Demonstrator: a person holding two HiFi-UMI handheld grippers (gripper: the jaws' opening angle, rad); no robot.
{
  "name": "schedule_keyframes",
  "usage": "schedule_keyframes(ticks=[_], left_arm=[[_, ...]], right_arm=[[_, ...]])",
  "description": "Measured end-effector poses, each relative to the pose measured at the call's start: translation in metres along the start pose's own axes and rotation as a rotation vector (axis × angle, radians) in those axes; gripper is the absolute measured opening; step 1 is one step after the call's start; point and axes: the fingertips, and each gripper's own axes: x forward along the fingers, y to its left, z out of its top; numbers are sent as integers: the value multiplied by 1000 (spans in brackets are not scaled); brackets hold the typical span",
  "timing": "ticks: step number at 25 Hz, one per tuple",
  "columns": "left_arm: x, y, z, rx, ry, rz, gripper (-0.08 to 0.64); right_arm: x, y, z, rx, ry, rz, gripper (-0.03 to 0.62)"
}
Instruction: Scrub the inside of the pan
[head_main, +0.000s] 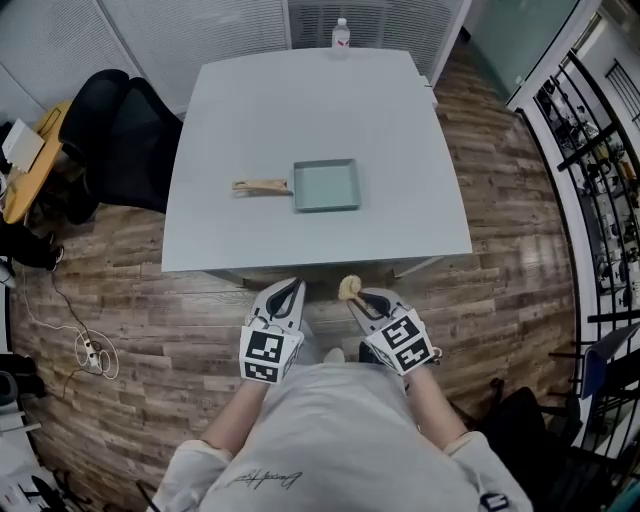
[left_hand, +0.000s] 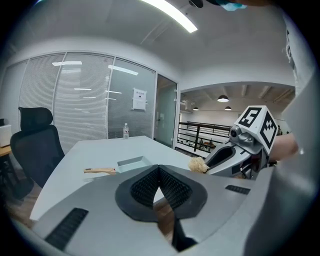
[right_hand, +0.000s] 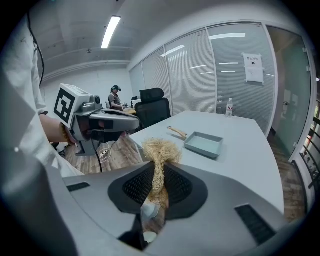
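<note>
A square pale green pan (head_main: 325, 186) is seen lying flat near the middle of the head view, on the grey worktop (head_main: 300, 100), with its wooden handle (head_main: 260, 185) pointed toward the left of the frame. Both tongs are found at the lower centre of that view, below the worktop's near edge and over the wooden floor (head_main: 500, 290), well apart from the pan. The left tongs (head_main: 290, 287) are closed, tip against tip, and nothing is held between them. The right tongs (head_main: 352, 298) are clamped on a straw-coloured fibre scrubber (head_main: 349, 288), whose tuft sticks out past the tips. In the right gripper view the scrubber is shown pinched between the ribbed pads (right_hand: 137, 186), with the pan in the middle distance to the right of centre. A clear bottle (head_main: 341, 33) is stood at the worktop's far edge, at the top of the head view, and a black office chair (head_main: 120, 140) is placed at the upper left beside the worktop.
</note>
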Motion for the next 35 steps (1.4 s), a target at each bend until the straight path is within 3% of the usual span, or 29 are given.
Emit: schedule_keyframes(ticks=[12, 20, 35], left_arm=[[71, 96, 41, 33, 10, -93, 12], [89, 147, 52, 54, 6, -152, 12], [111, 177, 49, 2, 35, -124, 12]], right_arm=[[79, -59, 75, 23, 11, -64, 71], [122, -73, 115, 30, 22, -91, 71], [140, -101, 127, -5, 90, -67, 71]])
